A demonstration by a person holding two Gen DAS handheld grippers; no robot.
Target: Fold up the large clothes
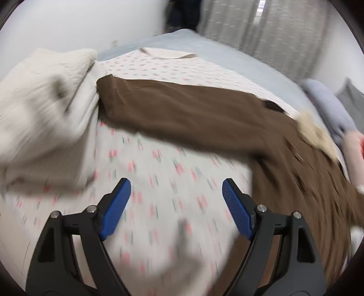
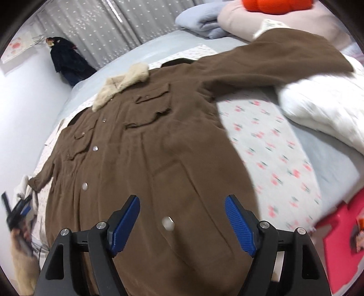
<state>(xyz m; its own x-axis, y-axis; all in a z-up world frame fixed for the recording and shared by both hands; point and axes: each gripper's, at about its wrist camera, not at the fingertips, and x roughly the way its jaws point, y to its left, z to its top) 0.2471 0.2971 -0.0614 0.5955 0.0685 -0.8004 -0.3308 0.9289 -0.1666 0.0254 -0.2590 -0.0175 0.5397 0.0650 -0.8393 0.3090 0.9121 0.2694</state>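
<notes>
Two grippers, both spread wide w/ nothing between the blue pads. Left gripper [image 1: 176,208] hovers over the floral sheet [image 1: 159,173], just beside the coat's side edge; right gripper [image 2: 182,222] hangs over the lower front of the brown coat [image 2: 145,141], near the snap line.

Coat lies face up, spread flat across the bed [image 2: 329,164], on the sheet. Fleece collar [image 2: 122,84] points toward the far edge of the bed, hem toward the near edge. One sleeve [image 1: 173,107] runs out sideways and ends touching (maybe tucked slightly under) the white duvet [image 1: 38,118] bunched at the bed's side. Other sleeve [image 2: 42,176] reaches the opposite edge of the bed, cuff near a bit of white cloth. Folded blue blanket [image 2: 200,21] and pink bedding sit at the far corner, well apart from the coat body.

Step in hand, as I read it: garment is laid out, no fold made yet, so prob. the start of the first fold, sleeves in. Both views are motion-blurred, so exact heights over the fabric can't be told.

Next move calls for: left jaws to drop onto the long sleeve near its cuff at the duvet, pinch one layer only, and carry it across the chest. Right side could pin the front panel or take the far cuff likewise. Corduroy-ish fabric looks heavy, so a shallow pinch may slip.
</notes>
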